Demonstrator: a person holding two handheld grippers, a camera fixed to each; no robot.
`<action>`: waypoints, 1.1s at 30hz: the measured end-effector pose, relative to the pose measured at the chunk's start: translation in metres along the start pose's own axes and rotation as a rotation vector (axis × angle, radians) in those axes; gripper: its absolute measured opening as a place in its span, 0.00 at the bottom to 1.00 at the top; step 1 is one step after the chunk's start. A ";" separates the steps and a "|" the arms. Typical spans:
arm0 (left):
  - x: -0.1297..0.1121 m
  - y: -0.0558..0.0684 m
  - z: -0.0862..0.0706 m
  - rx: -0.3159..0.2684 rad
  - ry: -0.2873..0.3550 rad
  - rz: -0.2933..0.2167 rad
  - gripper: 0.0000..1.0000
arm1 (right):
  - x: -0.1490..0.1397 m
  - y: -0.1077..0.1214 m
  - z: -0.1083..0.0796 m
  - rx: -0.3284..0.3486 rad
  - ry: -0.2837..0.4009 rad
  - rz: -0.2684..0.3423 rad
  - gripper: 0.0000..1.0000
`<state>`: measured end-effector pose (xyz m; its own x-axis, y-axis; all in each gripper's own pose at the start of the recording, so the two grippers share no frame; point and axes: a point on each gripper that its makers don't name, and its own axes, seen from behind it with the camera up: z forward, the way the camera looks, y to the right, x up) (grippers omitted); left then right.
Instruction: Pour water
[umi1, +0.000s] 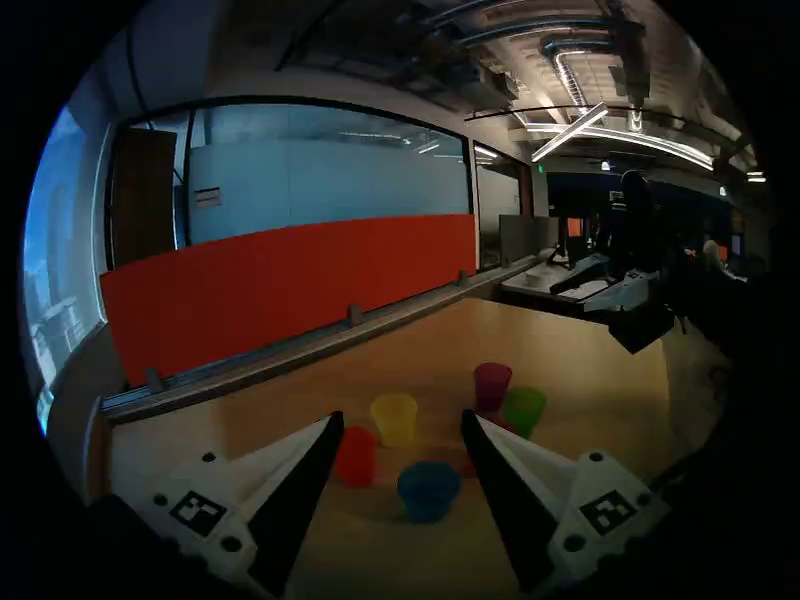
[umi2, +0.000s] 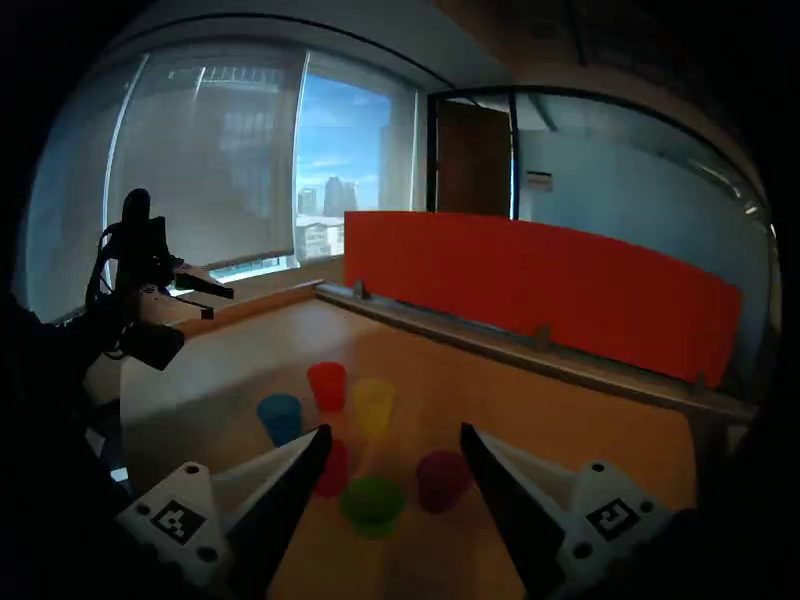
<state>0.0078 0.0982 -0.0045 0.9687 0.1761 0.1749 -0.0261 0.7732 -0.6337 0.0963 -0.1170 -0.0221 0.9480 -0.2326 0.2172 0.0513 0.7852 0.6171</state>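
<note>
- The wooden table (umi2: 600, 440) is the biggest thing here. An orange partition (umi2: 560, 280) runs along its far edge, and there's a big window (umi2: 200, 170) beyond that.
- The left gripper (umi1: 400, 418) has its tongs spread wide with nothing between them. It's hovering over the near edge of the table and aimed at the cups.
- Same deal with the right gripper (umi2: 395, 430): tongs wide apart and empty, looking at the bunch from another side.
- Six small plastic cups sit close together around the middle of the table, well in from the partition edge. There's a blue cup (umi1: 428, 490), yellow cup (umi1: 394, 417), magenta cup (umi1: 491, 384), green cup (umi1: 524, 408), red cup (umi1: 356, 455) and a second red cup (umi2: 333, 467).
- I honestly can't tell which of them has water in it, if any.
- Handling guess: they look thin, light, smooth and a bit squishy.
  - They'd be easy to knock over or crush, and a full one would slosh.
  - I'd pinch across the wall around mid-height, gently, and watch the neighbours since they're packed so tight.
- Writing-wise, I see no brand or print on the cups.
- Each gripper finger carries a square black-and-white marker (umi1: 197, 512).
- A small notice (umi2: 539, 181) hangs on the glass wall, too tiny to make out.
</note>
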 end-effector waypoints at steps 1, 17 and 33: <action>-0.003 0.000 0.001 -0.002 -0.005 0.000 0.86 | -0.003 0.000 0.001 0.003 -0.007 0.002 1.00; -0.050 0.005 0.019 -0.015 -0.087 -0.003 0.86 | -0.049 -0.002 0.017 0.012 -0.079 0.007 0.99; -0.097 0.022 0.038 -0.070 -0.183 0.018 0.86 | -0.092 -0.004 0.030 0.024 -0.148 0.023 1.00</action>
<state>-0.0960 0.1210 -0.0070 0.9070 0.3022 0.2931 -0.0195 0.7257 -0.6877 -0.0009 -0.1158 -0.0223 0.8922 -0.2981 0.3392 0.0213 0.7780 0.6279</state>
